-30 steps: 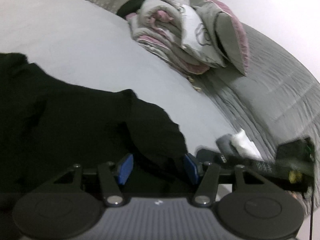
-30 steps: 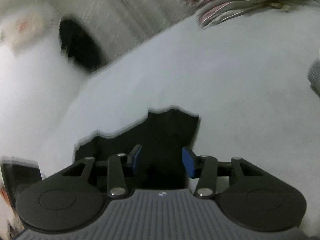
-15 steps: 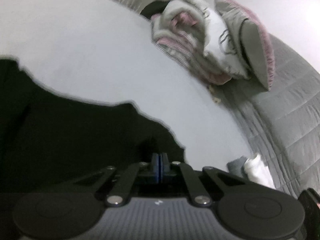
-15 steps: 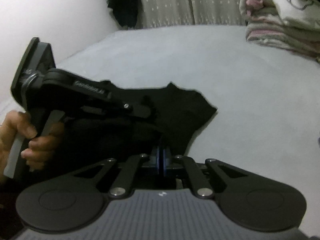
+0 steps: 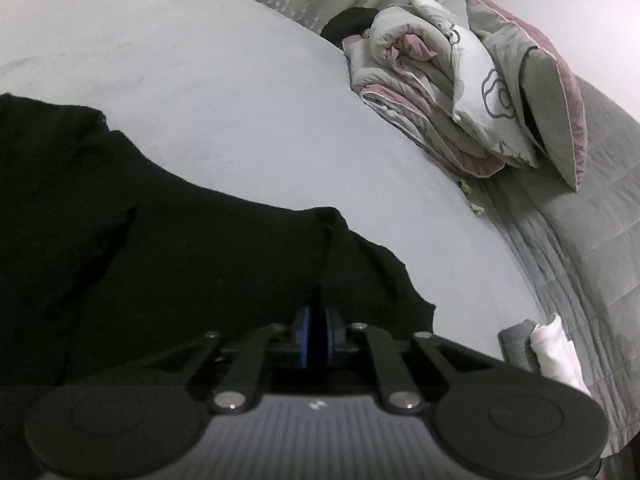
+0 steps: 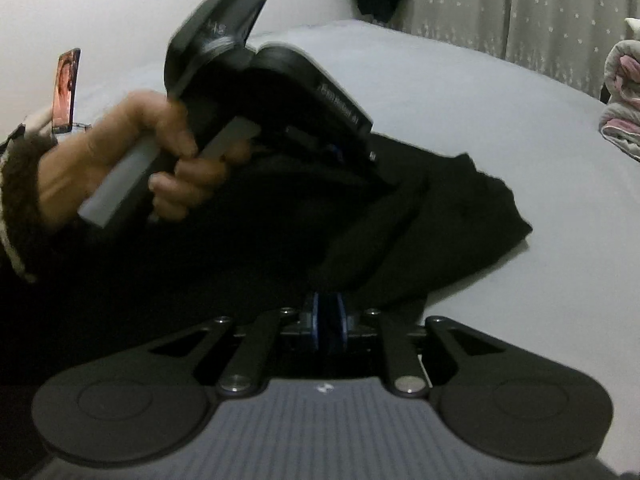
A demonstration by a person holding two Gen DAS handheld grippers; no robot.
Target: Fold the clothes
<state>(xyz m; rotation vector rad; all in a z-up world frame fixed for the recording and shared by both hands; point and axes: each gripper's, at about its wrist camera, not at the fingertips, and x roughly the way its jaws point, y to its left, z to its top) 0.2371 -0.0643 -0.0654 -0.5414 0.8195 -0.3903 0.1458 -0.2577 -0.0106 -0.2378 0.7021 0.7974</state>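
- Between both sets of pads, black garment (image 5: 200, 264) fabric is pinched; left claw (image 5: 316, 336) and right claw (image 6: 328, 320) jaws are easing open.
- Keep tension even; lift both together above the bed (image 5: 240, 100).

1. We see a black garment (image 5: 168, 248), plain dark cloth (its folds hard to read), spread on the pale bed.
2. Its rumpled sleeve (image 6: 480, 208) points toward two o'clock.
3. Its near edge is bunched, lifted off the sheet.
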